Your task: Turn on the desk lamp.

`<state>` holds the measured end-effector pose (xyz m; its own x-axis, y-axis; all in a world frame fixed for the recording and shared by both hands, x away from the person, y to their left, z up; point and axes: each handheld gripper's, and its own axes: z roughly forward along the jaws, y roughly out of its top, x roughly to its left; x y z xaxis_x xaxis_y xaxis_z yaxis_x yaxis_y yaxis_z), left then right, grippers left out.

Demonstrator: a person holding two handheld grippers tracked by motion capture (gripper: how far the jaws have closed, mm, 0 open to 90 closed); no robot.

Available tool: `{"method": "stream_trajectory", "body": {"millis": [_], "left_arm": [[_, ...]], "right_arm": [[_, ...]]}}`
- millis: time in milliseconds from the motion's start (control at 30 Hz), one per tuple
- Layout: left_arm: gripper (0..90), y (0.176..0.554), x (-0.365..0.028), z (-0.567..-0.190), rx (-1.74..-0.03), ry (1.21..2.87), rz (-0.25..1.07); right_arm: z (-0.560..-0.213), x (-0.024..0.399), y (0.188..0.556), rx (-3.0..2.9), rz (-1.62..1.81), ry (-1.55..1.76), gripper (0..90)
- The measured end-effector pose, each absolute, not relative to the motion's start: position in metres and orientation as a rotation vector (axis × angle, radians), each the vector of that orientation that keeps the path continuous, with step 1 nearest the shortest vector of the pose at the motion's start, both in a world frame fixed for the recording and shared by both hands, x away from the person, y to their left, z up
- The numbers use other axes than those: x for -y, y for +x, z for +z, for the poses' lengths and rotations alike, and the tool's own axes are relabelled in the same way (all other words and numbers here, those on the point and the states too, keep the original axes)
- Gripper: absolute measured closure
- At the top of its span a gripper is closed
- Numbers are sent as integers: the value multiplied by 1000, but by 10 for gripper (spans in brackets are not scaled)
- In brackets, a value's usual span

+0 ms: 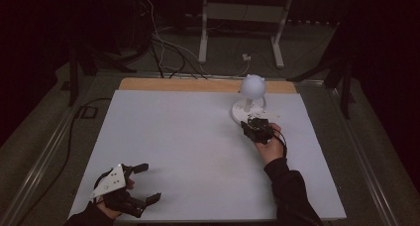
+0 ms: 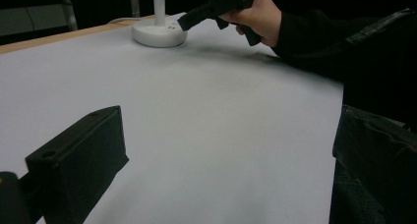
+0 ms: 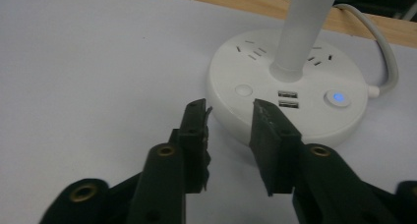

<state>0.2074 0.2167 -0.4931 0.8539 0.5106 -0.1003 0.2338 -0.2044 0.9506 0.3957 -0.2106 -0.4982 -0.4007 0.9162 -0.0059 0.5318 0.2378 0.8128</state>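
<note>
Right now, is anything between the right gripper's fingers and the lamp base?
Nothing: in the right gripper view, only bare white tabletop separates the right gripper from the lamp base, fingers apart and empty.

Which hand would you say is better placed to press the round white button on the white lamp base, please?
Right, probably. The right gripper sits just before the white lamp base, jaws narrowed and empty, near its round white button; the left gripper rests far off.

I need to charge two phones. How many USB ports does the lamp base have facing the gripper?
2. Both USB ports sit stacked on the top of the lamp base, just in front of the stem, between the round button and the lit blue button. More may be hidden behind the stem.
</note>
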Motion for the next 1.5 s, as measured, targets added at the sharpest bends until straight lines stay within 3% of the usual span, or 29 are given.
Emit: {"method": "stream_trajectory", "body": {"millis": [200,300,1500], "left_arm": [[3,207,-217,-493,-566,1790,276],[3,208,-217,-493,-568,1790,274],[3,208,-217,-493,-572,1781,262]], "right_arm": [[-497,210,398,-2013,1001,1348,866],[-497,209,399,-2021,981,1330,897],[-502,197,430,-1975,970,1336,900]]}}
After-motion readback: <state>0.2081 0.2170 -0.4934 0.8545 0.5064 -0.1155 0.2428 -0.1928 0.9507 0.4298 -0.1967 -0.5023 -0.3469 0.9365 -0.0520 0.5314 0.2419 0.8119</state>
